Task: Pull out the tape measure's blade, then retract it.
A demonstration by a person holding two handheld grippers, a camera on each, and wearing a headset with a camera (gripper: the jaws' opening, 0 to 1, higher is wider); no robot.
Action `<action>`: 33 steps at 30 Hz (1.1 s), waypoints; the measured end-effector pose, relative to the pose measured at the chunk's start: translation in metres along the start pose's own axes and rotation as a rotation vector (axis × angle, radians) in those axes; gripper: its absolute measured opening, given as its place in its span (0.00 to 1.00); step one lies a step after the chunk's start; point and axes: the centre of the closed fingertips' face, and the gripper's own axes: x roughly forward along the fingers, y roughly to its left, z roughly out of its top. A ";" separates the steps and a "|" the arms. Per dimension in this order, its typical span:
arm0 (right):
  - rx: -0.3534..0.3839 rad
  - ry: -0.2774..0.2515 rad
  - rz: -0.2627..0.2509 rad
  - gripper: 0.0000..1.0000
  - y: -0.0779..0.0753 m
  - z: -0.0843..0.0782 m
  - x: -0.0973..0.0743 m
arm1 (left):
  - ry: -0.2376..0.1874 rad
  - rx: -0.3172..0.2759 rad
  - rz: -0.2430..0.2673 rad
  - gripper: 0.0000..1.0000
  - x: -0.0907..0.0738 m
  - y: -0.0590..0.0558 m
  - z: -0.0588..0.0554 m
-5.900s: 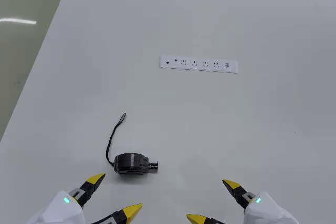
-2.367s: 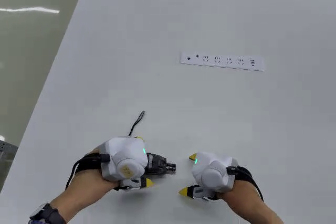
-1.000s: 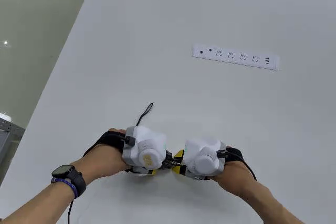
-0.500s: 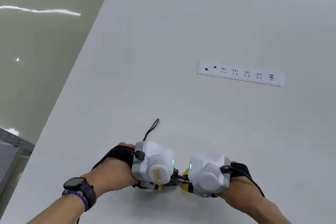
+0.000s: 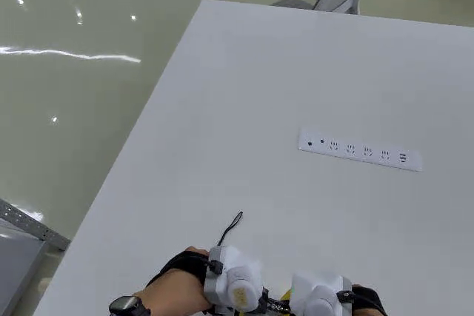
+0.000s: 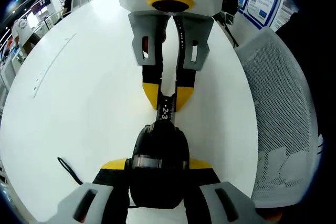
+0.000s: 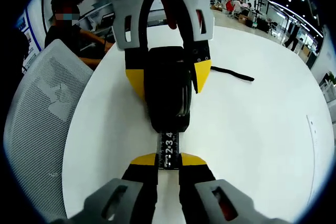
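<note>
My left gripper (image 6: 157,165) clamps the tape measure (image 7: 168,93) case, down by the near edge of the white table (image 5: 296,72). My right gripper (image 7: 169,160) pinches the blade (image 6: 165,112), only a short stub out. Pull barely begun; rest of the pull and the retract are left.

Table (image 5: 222,109): bare across most of its surface, open for passage toward the far edge and to either side. One obstacle, a power strip (image 5: 360,152), lies well apart on the far right. A black strap (image 5: 232,225) trails just beyond the left gripper (image 6: 159,163), which clasps the tape measure (image 6: 159,145). The right gripper (image 7: 169,161) faces it tip to tip (a short blade (image 7: 169,149) spans the gap), leaving no passage between. A mesh chair (image 6: 286,129) stands just off the table's edge.
</note>
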 end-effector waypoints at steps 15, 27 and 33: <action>0.012 0.027 -0.011 0.13 0.001 -0.028 -0.020 | 0.017 -0.013 -0.005 0.37 0.001 0.000 0.001; 0.031 0.035 -0.025 0.13 0.002 -0.048 -0.034 | 0.031 -0.015 -0.009 0.37 0.001 0.000 0.000; 0.037 0.040 -0.029 0.13 0.003 -0.057 -0.039 | 0.031 -0.017 -0.010 0.37 0.000 0.000 0.000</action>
